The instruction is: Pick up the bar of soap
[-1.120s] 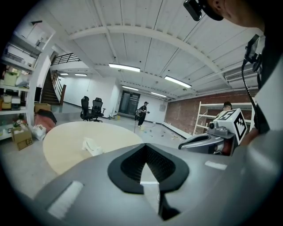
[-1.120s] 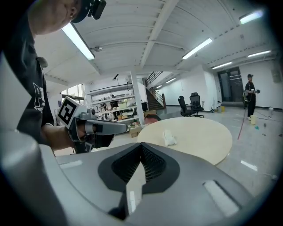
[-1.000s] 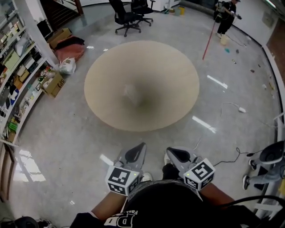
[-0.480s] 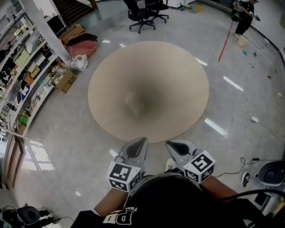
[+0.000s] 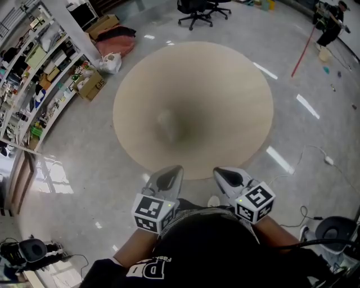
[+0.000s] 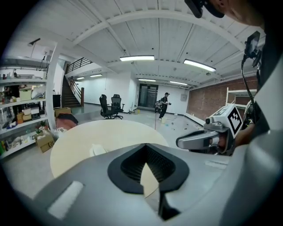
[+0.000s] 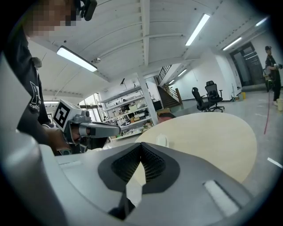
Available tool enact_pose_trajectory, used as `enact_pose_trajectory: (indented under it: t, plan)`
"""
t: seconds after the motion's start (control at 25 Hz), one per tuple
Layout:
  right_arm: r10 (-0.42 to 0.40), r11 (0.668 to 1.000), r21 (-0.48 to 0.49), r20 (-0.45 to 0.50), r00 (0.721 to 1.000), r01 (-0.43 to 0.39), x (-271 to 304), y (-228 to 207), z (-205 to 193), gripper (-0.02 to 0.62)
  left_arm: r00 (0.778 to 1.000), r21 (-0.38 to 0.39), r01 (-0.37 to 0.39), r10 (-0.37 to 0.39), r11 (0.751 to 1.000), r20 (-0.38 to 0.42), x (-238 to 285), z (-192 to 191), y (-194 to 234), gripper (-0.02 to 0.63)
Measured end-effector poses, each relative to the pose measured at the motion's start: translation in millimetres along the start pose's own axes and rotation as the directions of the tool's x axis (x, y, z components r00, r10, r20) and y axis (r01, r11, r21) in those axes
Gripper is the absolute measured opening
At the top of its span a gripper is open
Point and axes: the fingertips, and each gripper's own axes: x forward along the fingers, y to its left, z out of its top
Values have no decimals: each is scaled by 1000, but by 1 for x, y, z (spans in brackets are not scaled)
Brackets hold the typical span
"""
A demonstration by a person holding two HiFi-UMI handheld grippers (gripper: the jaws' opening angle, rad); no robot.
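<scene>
A pale bar of soap (image 5: 165,119) lies left of the middle of the round beige table (image 5: 225,84). It also shows as a small white lump in the left gripper view (image 6: 98,150) and in the right gripper view (image 7: 162,141). Both grippers are held side by side close to my body, short of the table's near edge and well away from the soap. My left gripper (image 5: 171,171) (image 6: 145,146) is shut with nothing in it. My right gripper (image 5: 220,173) (image 7: 141,146) is shut and empty too.
Stocked shelves (image 5: 34,73) line the left wall, with cardboard boxes (image 5: 93,84) and a bag on the floor beside them. Office chairs (image 5: 197,10) stand beyond the table. A person with a red pole (image 5: 326,22) is at the far right. Cables (image 5: 315,154) and a wheeled base (image 5: 336,230) lie to my right.
The table and the soap have come nearer and lower in the head view, and the shelves have slid in at the left. Both grippers keep their place and stay shut.
</scene>
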Motion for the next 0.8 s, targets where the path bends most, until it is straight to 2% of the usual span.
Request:
enact_pose_trajectory:
  t: [0.16, 0.36, 0.56, 0.68, 0.8]
  plan:
    - [4, 1000, 6, -31, 1000, -4, 18, -3, -4, 5, 1000, -5, -3, 3, 1000, 7, 1, 9, 16, 8]
    - [-16, 1000, 0, -46, 999, 16, 62, 1, 5, 5, 1000, -25, 8, -8, 1000, 12, 2, 10, 64, 8]
    - [-80, 997, -29, -72, 994, 78, 105, -15, 20, 5, 999, -31, 48, -49, 998, -16, 22, 6, 111, 8]
    - [-104, 993, -78, -129, 986, 94, 153, -29, 26, 12, 999, -47, 53, -53, 997, -6, 32, 11, 156, 8]
    - [-144, 985, -123, -226, 964, 118, 194, -39, 8, 44, 997, -65, 72, -73, 995, -8, 28, 2, 184, 8]
